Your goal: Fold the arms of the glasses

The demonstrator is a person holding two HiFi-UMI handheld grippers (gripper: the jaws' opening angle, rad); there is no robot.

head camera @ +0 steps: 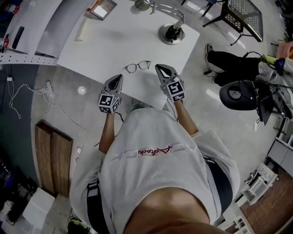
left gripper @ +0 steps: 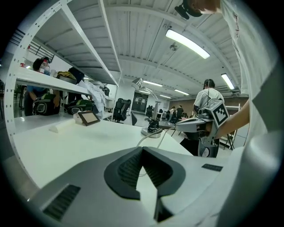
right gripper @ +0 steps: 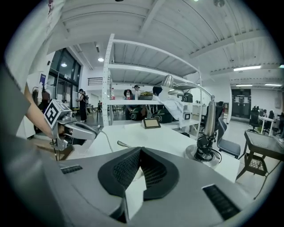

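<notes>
The thin dark-framed glasses (head camera: 137, 66) lie on the white table (head camera: 105, 45) near its front edge, arms unfolded and pointing toward me. My left gripper (head camera: 120, 77) hovers just short of them on the left, jaws shut and empty. My right gripper (head camera: 160, 68) is close beside the glasses' right end, also shut with nothing in it. In the left gripper view the glasses (left gripper: 153, 136) show as thin wires just past the closed tips (left gripper: 142, 149), with the right gripper (left gripper: 195, 125) beyond. In the right gripper view one glasses arm (right gripper: 124, 144) pokes out left of the closed tips (right gripper: 141, 150).
A desk lamp base (head camera: 171, 33) stands at the table's far right. A framed tablet (head camera: 101, 8) and a white roll (head camera: 82, 29) sit at the far left. A black chair (head camera: 242, 16) and a seated person's legs (head camera: 233, 66) are off to the right.
</notes>
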